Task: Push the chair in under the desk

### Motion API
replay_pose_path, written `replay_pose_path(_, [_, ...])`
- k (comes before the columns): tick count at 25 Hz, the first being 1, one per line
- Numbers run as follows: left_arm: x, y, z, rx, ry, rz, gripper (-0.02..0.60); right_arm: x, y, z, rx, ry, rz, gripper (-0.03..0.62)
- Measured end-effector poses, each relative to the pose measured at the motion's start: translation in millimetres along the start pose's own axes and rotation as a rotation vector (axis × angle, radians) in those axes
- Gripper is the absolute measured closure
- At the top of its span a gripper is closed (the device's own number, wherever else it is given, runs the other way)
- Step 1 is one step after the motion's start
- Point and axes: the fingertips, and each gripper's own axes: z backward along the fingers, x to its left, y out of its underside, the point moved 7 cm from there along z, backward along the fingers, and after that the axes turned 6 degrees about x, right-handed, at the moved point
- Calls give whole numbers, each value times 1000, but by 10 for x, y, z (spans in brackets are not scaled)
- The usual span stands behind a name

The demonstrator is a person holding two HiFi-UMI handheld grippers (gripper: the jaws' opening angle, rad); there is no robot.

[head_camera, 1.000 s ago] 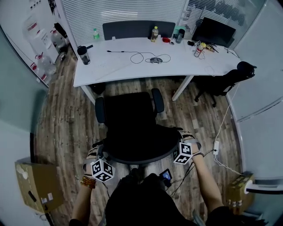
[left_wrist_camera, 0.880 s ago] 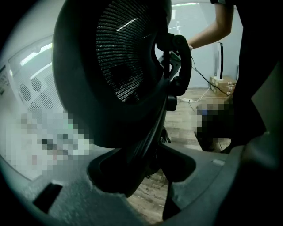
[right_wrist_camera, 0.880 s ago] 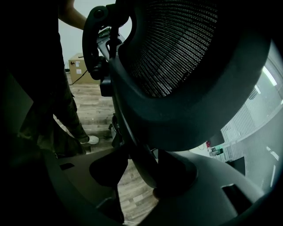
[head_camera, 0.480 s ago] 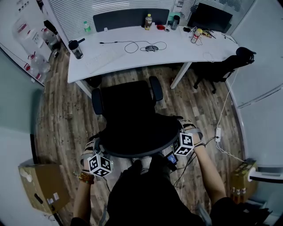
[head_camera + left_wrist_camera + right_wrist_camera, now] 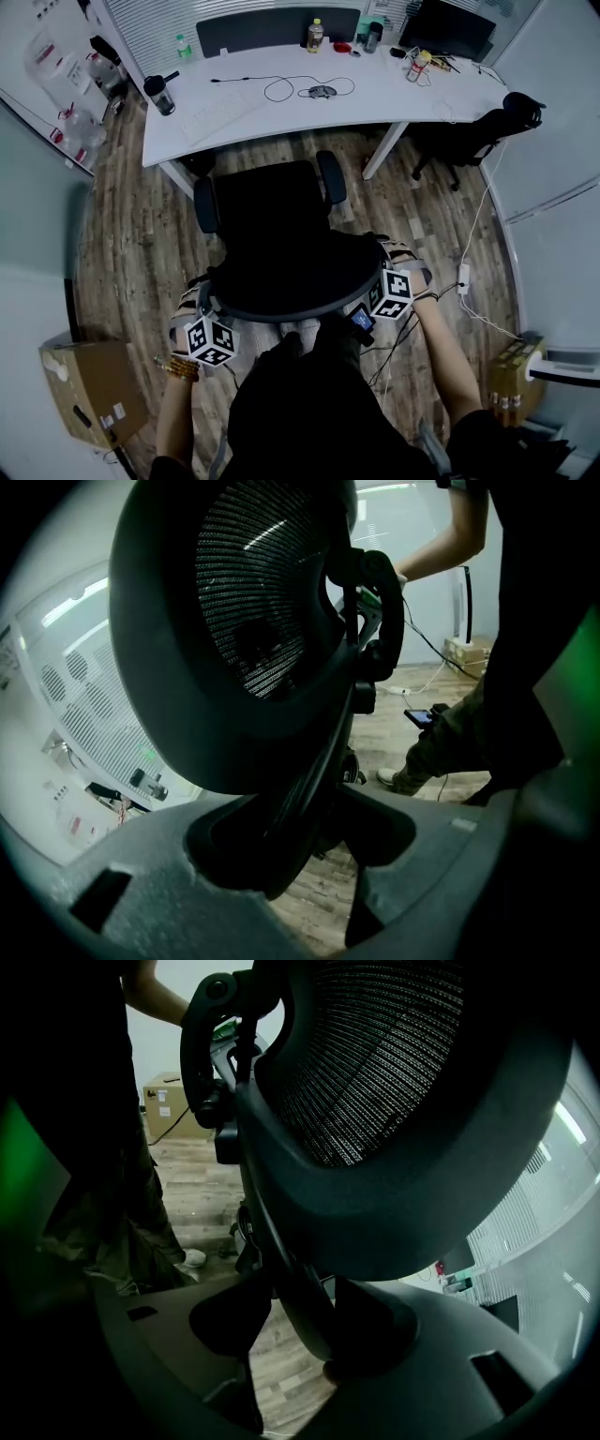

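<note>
Tongs come first: you hold two. Left gripper [image 5: 314, 841] and right gripper [image 5: 300, 1321] are each clamped on the rim of the black chair [image 5: 272, 234], one at each end of its back, with the jaws spread wide around the thick frame. That one chair stands right in front of you with its two armrests. The front of its seat is just short of the edge of the single white desk [image 5: 281, 117]. A second chair [image 5: 469, 141] sits at the desk's right end. Compared with a second ago, the strip of floor between seat and desk is narrower, and both grips are unchanged.
</note>
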Motion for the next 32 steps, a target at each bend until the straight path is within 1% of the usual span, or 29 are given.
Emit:
replay_pose_path(9, [60,-64,-54,-1,-7,2,345,-105,38,-52,5,1,4,382])
replay_pose_path(32, [404,-80,-245,-2,-25,3,337,-396,-81,-256,13,11,-3,381])
